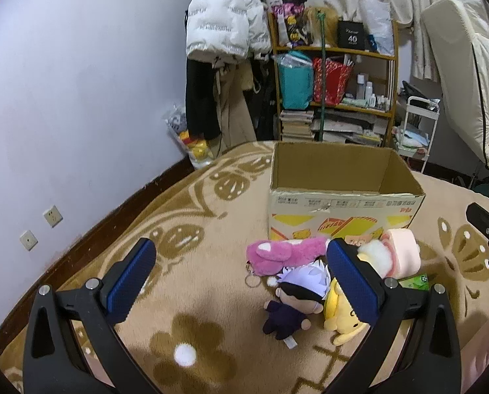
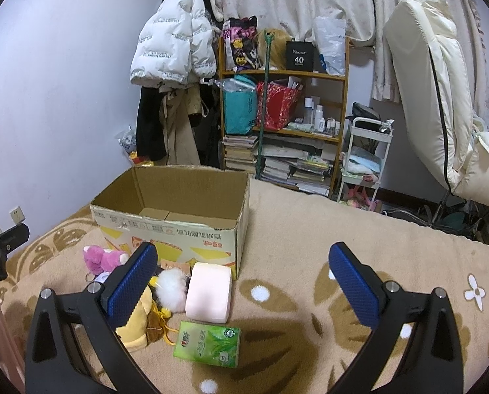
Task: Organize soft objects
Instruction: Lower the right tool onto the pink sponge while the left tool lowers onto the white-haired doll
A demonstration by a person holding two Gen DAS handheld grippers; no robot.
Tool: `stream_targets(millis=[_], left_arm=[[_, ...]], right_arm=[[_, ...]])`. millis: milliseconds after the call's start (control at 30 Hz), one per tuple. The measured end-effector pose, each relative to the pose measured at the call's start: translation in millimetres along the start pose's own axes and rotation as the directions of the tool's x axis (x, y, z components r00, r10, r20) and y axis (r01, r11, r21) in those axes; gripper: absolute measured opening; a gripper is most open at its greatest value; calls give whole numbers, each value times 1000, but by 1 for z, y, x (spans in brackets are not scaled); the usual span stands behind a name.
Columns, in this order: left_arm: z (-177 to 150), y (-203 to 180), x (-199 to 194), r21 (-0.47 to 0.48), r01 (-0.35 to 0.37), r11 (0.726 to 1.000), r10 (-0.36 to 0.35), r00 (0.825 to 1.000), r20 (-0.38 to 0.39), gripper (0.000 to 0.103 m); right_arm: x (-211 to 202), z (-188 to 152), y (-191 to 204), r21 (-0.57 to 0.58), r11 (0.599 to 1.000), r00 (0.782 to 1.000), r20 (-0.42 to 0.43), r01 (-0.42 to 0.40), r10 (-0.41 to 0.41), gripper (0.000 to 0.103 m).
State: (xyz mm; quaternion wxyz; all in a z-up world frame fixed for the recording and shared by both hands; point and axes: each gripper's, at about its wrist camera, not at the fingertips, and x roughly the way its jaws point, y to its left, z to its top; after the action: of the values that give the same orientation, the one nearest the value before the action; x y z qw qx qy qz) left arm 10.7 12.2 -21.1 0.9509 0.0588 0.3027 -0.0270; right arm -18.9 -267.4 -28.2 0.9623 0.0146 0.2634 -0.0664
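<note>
An open cardboard box [image 1: 343, 203] stands on the patterned blanket; it also shows in the right wrist view [image 2: 169, 226]. In front of it lie a pink plush [image 1: 277, 252], a white-haired doll in dark clothes [image 1: 293, 302], a yellow plush [image 1: 339, 318], a white pompom [image 2: 172, 287], a pink block [image 2: 210, 292] and a green tissue pack [image 2: 208, 343]. My left gripper [image 1: 241, 272] is open and empty, above the blanket left of the pile. My right gripper [image 2: 243, 275] is open and empty, above the block and tissue pack.
A beige blanket [image 2: 392, 236] with brown flowers covers the surface. Behind stand a crowded wooden shelf [image 2: 284, 115], hanging coats [image 2: 172, 49], a white cart [image 2: 366, 161] and a cream mattress [image 2: 431, 98]. The wall [image 1: 80, 98] is at the left.
</note>
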Motion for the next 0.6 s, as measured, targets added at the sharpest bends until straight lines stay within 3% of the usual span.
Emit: stream_targets(millis=[167, 367, 600], left_arm=[[1, 6, 22, -33, 18, 999, -21, 993, -118, 102], [2, 11, 50, -82, 62, 995, -80, 967, -240, 102], [11, -2, 72, -75, 74, 994, -92, 960, -266, 102]], right_arm=[[8, -4, 5, -29, 999, 999, -37, -18, 17, 103], [24, -8, 16, -69, 996, 991, -124, -49, 41, 103], [56, -10, 20, -70, 996, 970, -238, -58, 40, 103]])
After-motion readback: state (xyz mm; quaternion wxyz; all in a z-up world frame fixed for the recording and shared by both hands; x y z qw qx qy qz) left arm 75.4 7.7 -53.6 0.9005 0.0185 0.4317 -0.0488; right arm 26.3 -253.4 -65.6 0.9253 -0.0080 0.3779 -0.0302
